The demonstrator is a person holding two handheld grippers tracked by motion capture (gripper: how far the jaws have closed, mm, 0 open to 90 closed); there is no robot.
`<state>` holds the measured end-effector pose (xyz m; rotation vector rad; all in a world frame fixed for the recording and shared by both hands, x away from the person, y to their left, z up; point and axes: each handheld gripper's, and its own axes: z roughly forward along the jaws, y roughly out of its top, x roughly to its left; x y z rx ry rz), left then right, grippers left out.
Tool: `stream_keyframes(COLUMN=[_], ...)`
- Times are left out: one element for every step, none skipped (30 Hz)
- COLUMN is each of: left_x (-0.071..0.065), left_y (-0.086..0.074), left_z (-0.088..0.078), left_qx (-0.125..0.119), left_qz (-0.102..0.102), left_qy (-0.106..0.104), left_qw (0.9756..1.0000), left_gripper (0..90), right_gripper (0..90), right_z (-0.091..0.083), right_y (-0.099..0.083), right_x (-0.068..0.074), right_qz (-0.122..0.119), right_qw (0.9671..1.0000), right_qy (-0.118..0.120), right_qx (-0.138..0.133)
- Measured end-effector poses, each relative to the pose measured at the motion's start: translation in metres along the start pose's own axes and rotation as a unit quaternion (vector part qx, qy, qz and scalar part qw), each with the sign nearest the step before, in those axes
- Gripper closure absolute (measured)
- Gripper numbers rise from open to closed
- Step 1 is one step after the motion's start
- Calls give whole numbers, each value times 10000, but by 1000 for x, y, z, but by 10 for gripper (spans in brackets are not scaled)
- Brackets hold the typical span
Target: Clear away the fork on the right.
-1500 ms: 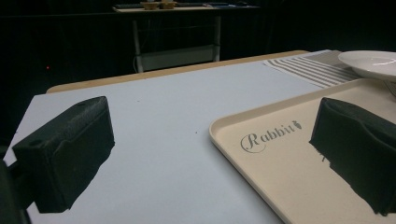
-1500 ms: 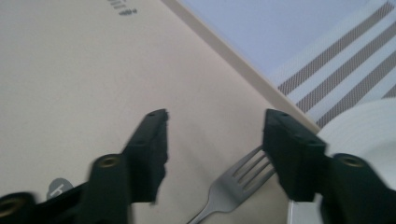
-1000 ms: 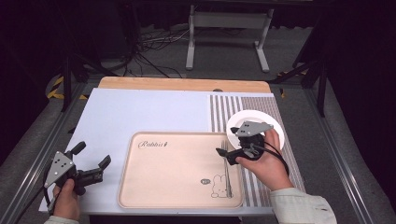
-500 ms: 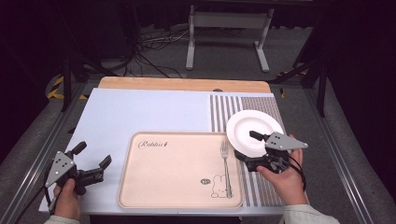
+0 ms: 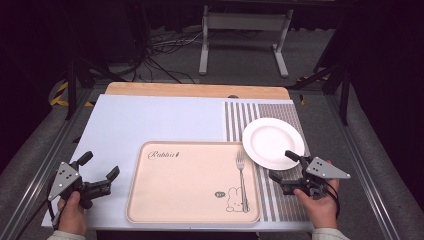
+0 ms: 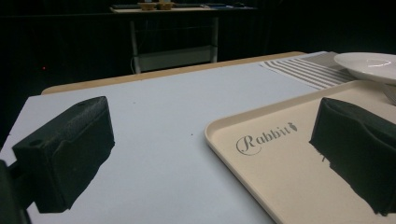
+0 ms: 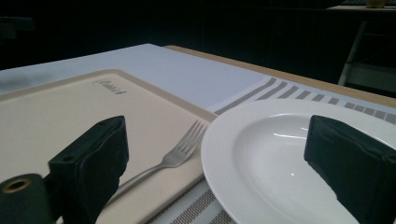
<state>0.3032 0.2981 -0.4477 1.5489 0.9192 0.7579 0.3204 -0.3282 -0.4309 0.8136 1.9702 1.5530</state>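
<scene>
A beige tray (image 5: 185, 185) printed "Rabbit" lies at the front middle of the table. A metal fork (image 5: 242, 180) rests along its right side, tines pointing away. A white plate (image 5: 272, 142) sits on the striped mat (image 5: 240, 117) to the right, its edge by the tray's right rim. My right gripper (image 5: 284, 166) is open at the front right, just short of the plate; in the right gripper view the plate (image 7: 280, 158) and fork (image 7: 180, 154) lie ahead of the jaws. My left gripper (image 5: 97, 165) is open at the front left, beside the tray (image 6: 280, 154).
The table has a pale blue surface (image 5: 150, 120) and a wooden strip (image 5: 195, 90) along its far edge. Beyond it stand a white metal stand (image 5: 245, 25) and cables on the dark floor. Metal rails run along both table sides.
My right gripper has drawn back from over the tray's right side toward the front right of the table, leaving the fork on the tray. The left gripper has stayed put.
</scene>
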Motion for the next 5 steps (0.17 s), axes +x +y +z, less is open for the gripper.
stream_keyframes(left_x=[0,1,1,1,0], left_y=[0,0,0,-1,-1], left_z=[0,0,0,0,0], left_qx=[-1,4,7,9,12], left_qz=[-6,-12,-12,-8,-1], left_qy=[0,1,1,-3,-12], left_qw=[10000,10000,10000,10000,10000], left_gripper=[3,3,3,3,3], right_gripper=[65,60,60,59,56], right_z=[-2,-5,-6,-7,-8], right_y=[-4,-8,-9,-10,-10], right_x=[-2,-4,-5,-6,-7], right_qz=[20,4,-16,-15,27], right_qw=[10000,10000,10000,10000,10000], right_qy=[-20,-19,-52,-65,-68], right_qx=[-17,18,16,2,-6])
